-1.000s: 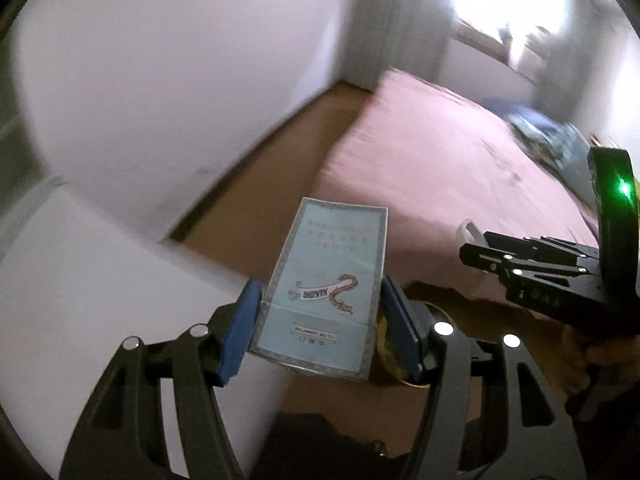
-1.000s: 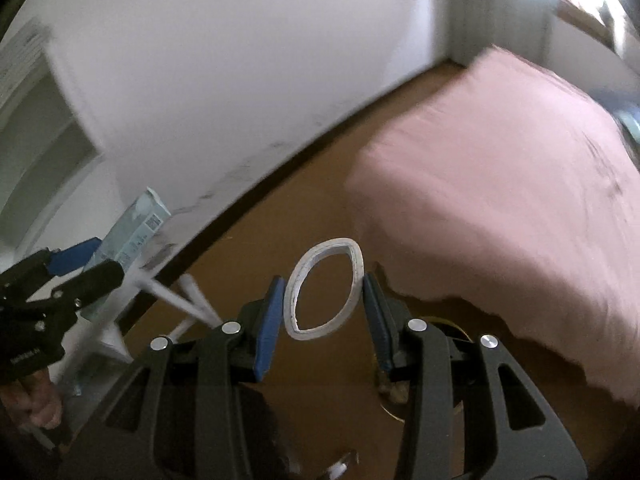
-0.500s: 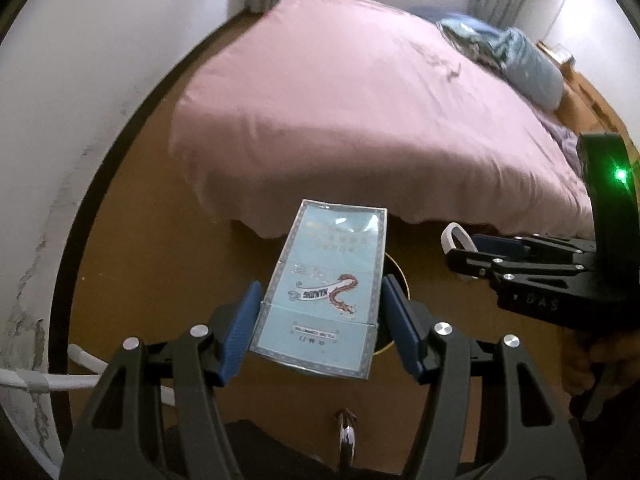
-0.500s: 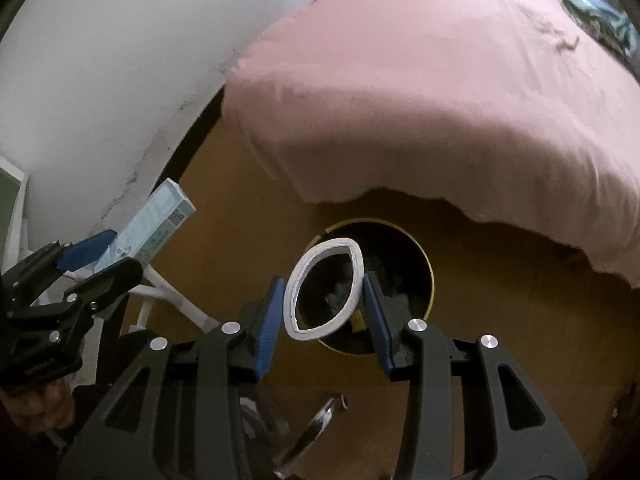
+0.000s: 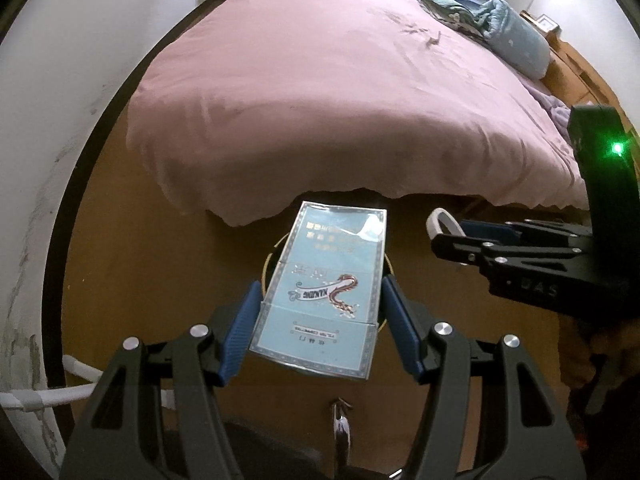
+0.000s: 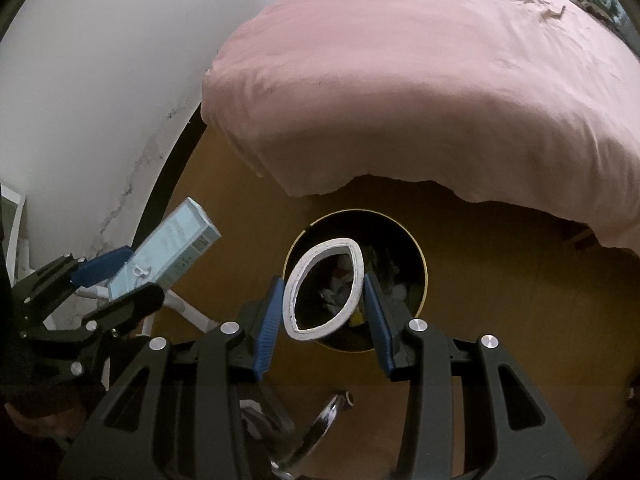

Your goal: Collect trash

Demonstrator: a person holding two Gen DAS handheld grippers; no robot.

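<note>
- A bed (image 5: pixel 340 92) under a pink cover (image 6: pixel 440 80) filled the upper half of both views, from ten to two o'clock; its hem hung just above the wooden floor (image 6: pixel 500 280).
- A round dark bin (image 6: pixel 404 240) stood open on the floor by the bed's foot, scraps already inside, at centre in the right view.
- The left gripper (image 5: pixel 320 320) had its jaws clamped on a pale blue cigarette box (image 5: pixel 324 296), held by its side edges over the bin, seemingly ready for dropping.
- The right gripper (image 6: pixel 324 308) had its jaws pressed on a white ring (image 6: pixel 296 284), squeezed oval, directly above the bin's mouth, so that it would likely fall in when let go.
</note>
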